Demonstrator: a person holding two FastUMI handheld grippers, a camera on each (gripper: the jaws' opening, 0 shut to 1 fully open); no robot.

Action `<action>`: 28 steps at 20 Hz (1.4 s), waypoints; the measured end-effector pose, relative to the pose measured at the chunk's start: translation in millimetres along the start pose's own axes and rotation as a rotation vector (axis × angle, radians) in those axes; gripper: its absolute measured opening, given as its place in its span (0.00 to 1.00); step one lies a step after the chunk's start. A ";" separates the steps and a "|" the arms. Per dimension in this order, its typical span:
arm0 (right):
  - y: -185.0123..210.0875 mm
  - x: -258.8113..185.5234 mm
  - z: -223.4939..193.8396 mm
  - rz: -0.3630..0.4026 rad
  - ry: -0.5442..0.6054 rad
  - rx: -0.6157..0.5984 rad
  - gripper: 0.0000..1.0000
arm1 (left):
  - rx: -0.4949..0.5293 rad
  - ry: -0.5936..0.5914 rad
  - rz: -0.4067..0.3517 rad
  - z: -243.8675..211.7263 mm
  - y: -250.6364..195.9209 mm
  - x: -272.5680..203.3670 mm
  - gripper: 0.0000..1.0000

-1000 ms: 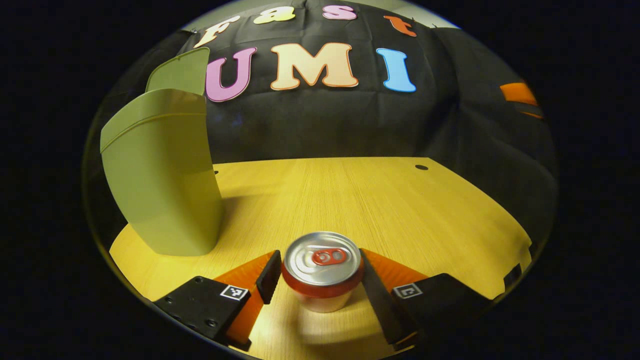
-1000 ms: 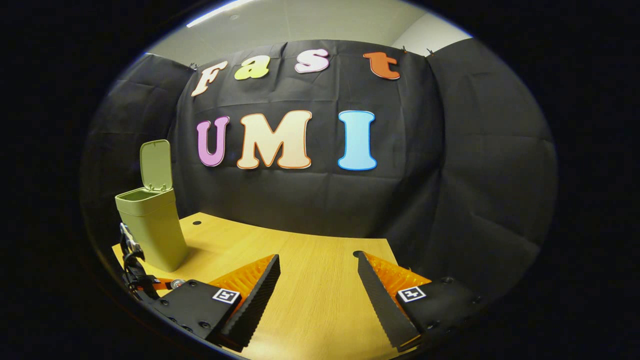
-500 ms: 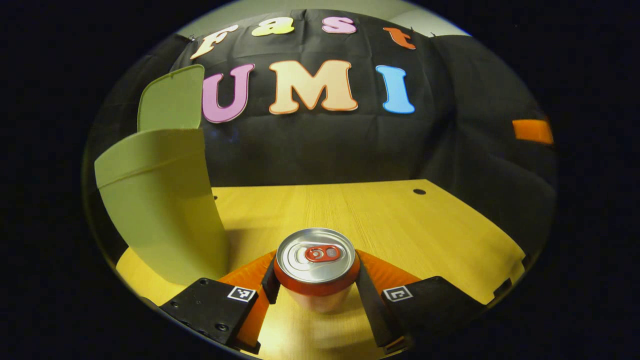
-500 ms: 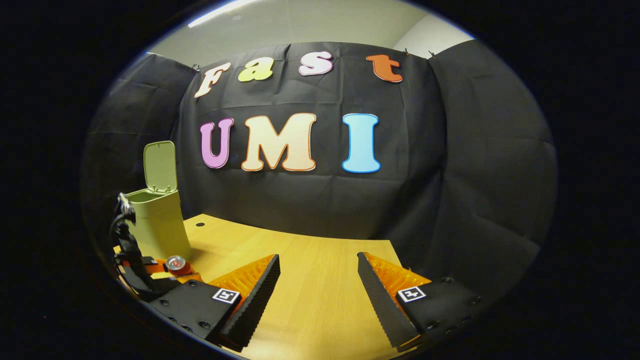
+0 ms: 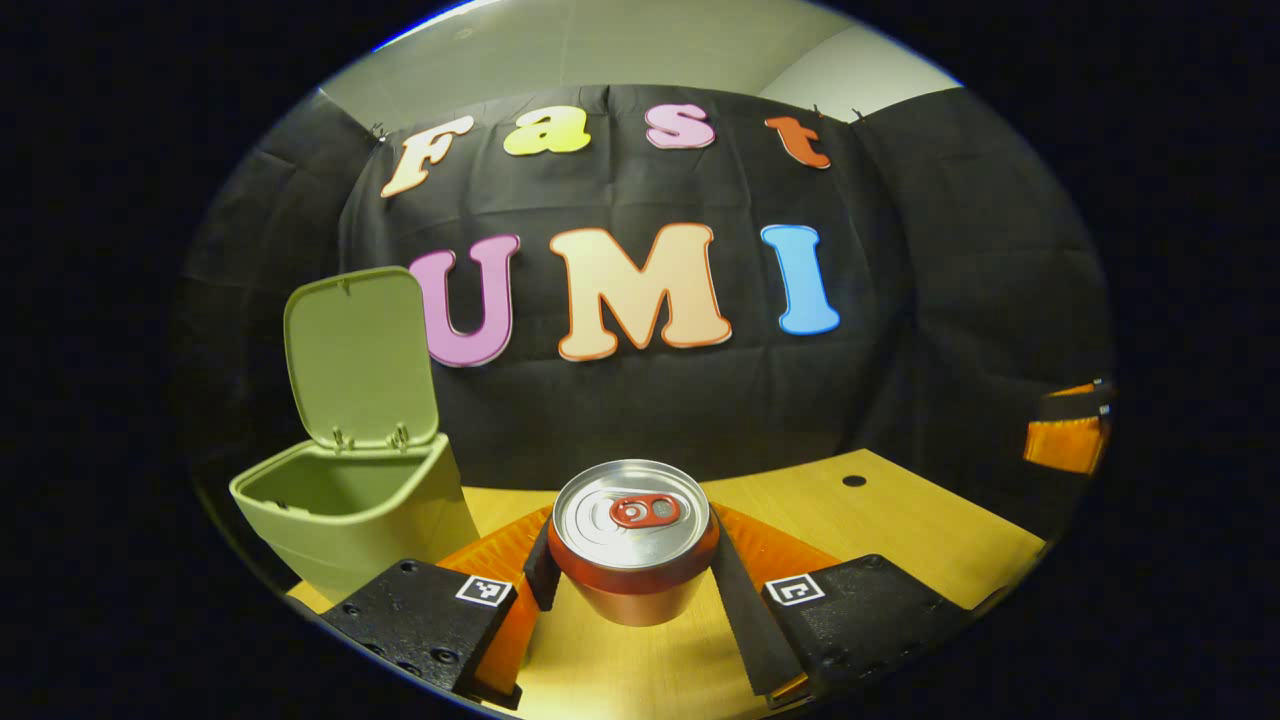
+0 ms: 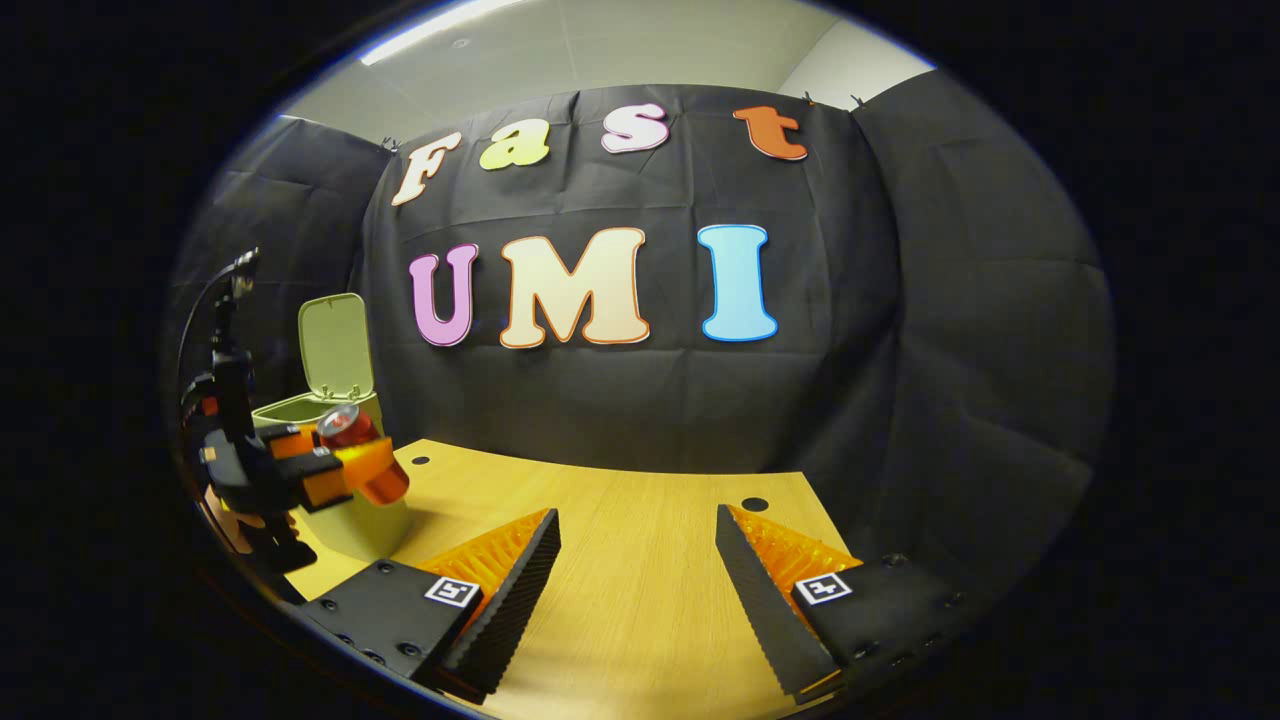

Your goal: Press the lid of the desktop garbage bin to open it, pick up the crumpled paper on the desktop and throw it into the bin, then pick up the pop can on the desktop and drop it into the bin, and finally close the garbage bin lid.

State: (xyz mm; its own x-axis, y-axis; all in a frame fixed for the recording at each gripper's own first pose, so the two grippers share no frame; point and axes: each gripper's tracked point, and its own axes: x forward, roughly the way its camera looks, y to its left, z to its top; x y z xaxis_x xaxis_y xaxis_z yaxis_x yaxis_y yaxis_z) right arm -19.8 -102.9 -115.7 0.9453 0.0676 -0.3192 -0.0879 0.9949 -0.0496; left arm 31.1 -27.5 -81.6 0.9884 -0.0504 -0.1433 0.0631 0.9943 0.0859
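Lifted now, pop can (image 5: 633,540) clamped in left tool (image 5: 633,580); right tool (image 6: 638,580) released.

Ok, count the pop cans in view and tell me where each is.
1. The pop can is clamped between the left tongs, lifted off the desk beside the open bin. Anything inside the bin is hidden.
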 end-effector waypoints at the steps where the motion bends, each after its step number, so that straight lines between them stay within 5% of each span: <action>1: 3.1 -0.6 -1.6 0.001 0.001 0.007 0.98 | 0.009 -0.026 0.006 12.0 6.1 1.3 0.77; 11: 25.9 8.1 -10.6 -0.001 0.011 0.045 0.98 | -0.016 -0.160 0.155 92.3 112.7 2.6 0.76; 23: 42.8 27.6 -15.0 -0.001 0.029 0.024 0.98 | -0.032 -0.034 0.322 30.4 213.0 -3.0 0.77; 28: 60.6 32.1 -11.7 -0.010 0.015 0.019 0.98 | -0.031 -0.058 0.327 52.0 235.9 -2.8 0.94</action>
State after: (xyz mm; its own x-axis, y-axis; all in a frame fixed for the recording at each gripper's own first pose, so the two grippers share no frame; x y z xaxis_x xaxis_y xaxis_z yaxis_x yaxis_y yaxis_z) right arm 1.5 -41.3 -140.1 0.9414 0.0568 -0.3326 -0.0724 0.9968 -0.0347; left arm 50.4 202.3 -9.6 0.9619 0.2676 -0.0563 -0.2622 0.9610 0.0884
